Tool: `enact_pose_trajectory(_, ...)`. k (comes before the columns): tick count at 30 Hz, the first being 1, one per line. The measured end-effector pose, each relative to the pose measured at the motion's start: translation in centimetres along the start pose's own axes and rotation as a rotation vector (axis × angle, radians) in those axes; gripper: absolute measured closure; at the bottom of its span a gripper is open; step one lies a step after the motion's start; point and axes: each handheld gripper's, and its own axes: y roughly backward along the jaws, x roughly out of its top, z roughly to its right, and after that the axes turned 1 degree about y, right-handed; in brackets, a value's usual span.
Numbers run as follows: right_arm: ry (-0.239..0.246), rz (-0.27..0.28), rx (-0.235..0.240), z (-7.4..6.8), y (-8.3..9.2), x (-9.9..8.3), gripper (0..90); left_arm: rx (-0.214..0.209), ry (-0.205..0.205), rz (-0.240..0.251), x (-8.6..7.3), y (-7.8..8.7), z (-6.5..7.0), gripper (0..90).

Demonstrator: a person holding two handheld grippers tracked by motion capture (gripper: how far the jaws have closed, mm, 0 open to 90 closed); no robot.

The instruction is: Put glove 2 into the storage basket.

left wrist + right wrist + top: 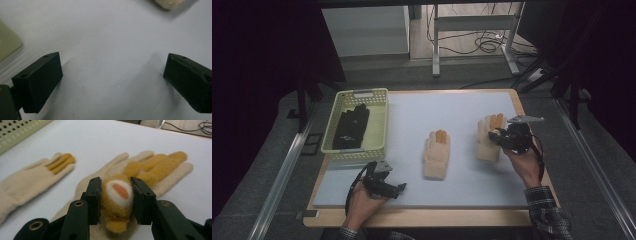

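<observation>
The right claw [116,195] has its two black jaws pressed on a fuzzy mustard-yellow part of the right-hand glove [160,167], a rounded lump with a white patch and an orange oval in its middle; it looks like a decorated thumb or paw pad, though I cannot tell exactly which part it is. This cream glove, with its yellow-orange middle fingers, lies flat on the pale blue mat [462,107] toward the right side of the table [412,218], fingers pointing away from the person. It looks light, soft and floppy, so it will likely sag and drape from wherever it is pinched; the fleecy surface should give the jaws good hold, and nothing about it seems fragile. A grip on a bunched fold, as here, or on the cuff seems the surest way to lift it. Its twin, the second glove [436,154], lies near the mat's middle, well apart from the first, in the same pose. At the mat's far left corner stands a pale green perforated basket [379,125] holding a dark pair of black gloves [351,126]. The left claw [394,190] rests near the mat's near edge in the person's left hand [362,202], below the basket, with its jaws standing wide apart and nothing between them but bare mat. No brand, label or writing can be read on the gloves, the basket or the mat.
</observation>
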Motion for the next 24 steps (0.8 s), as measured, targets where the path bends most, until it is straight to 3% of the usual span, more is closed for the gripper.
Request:
enact_pose_trajectory(5, 0.002, 0.012, 0.042, -1.4, -0.3, 0.8, 61.0, 0.000, 0.000, 0.000, 0.0, 0.0, 0.0, 2.2)
enact_pose_trajectory(10, 0.015, 0.016, 0.103, -4.0, -1.1, 1.8, 61.0, 0.000, -0.003, -0.003, 0.0, 0.0, 0.0, 2.2)
enact_pose_trajectory(24, 0.022, -0.007, 0.215, -9.9, -5.0, 2.6, 61.0, 0.000, -0.001, 0.001, 0.0, 0.0, 0.0, 2.2)
